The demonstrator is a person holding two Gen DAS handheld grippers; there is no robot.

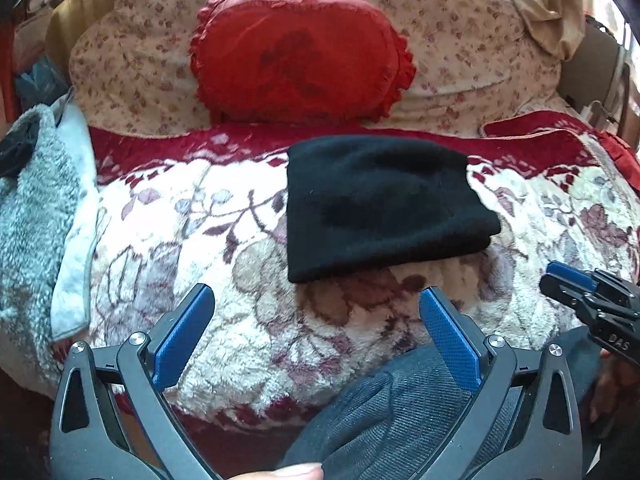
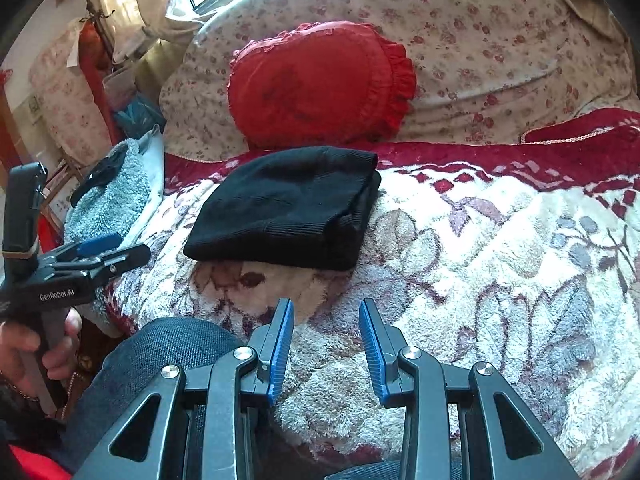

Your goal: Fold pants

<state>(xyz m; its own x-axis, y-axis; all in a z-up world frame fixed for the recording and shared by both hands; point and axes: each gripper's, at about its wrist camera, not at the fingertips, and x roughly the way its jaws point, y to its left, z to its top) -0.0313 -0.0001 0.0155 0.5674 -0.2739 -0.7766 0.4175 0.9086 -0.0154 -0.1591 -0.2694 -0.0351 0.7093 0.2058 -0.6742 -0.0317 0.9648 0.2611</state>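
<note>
The black pants (image 1: 380, 208) lie folded into a compact rectangle on the fluffy floral blanket (image 1: 224, 240); they also show in the right wrist view (image 2: 288, 208). My left gripper (image 1: 316, 304) is open and empty, held above the blanket just short of the pants' near edge. My right gripper (image 2: 326, 314) is open and empty, a little nearer than the pants and to their right. The right gripper also shows at the right edge of the left wrist view (image 1: 576, 284). The left gripper shows at the left of the right wrist view (image 2: 116, 248).
A red frilled pillow (image 1: 300, 52) leans on a floral cushion (image 1: 460, 40) behind the pants. A grey-blue towel (image 1: 36, 216) lies at the blanket's left edge. The person's knee in blue jeans (image 1: 400, 416) is at the near edge.
</note>
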